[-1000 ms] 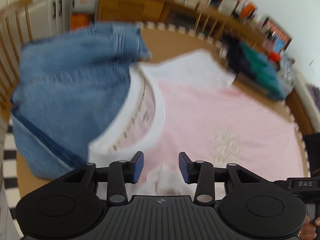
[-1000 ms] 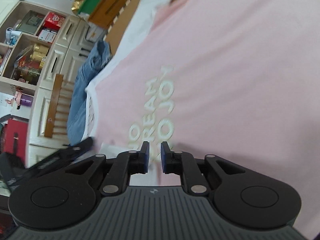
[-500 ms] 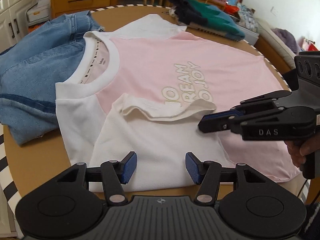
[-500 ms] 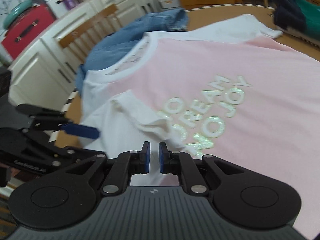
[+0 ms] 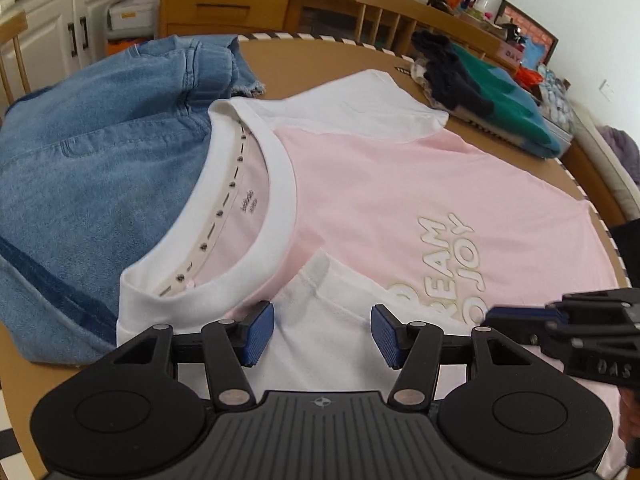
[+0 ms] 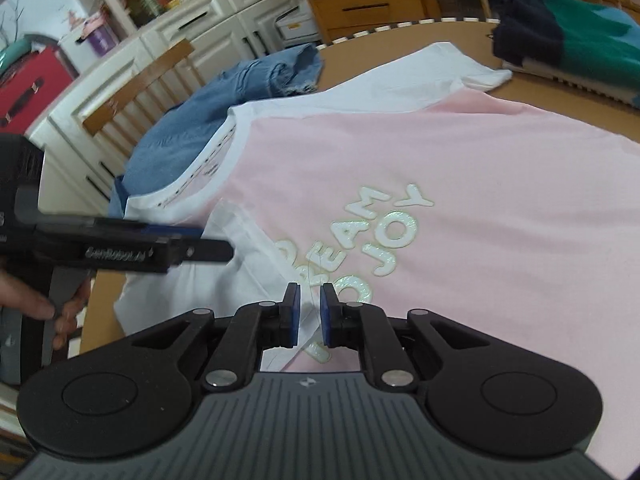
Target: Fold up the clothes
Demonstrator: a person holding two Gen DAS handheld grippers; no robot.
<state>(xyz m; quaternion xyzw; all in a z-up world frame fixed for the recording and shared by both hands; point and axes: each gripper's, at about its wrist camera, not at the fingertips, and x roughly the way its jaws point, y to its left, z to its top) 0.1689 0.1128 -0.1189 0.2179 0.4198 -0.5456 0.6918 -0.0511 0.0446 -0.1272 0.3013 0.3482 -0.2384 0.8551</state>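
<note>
A pink T-shirt with white collar and sleeves lies flat, print up, on the round table. Its near sleeve is folded in over the chest and covers part of the lettering. My left gripper hovers open just above that folded sleeve, with nothing pressed between its pads. In the right wrist view the left gripper reaches in from the left over the same sleeve. My right gripper is nearly shut, a narrow slit over the sleeve hem, gripping nothing; its tips sit above the shirt.
Blue jeans lie bunched beside the collar on the left. A folded dark, green and blue pile rests at the table's far right edge. Wooden chairs and cabinets ring the table. A hand holds the left gripper's handle.
The left gripper drew back from the collar, then dropped closer to the folded sleeve. The right gripper rolled upright and slid along the sleeve hem, staying almost shut.
</note>
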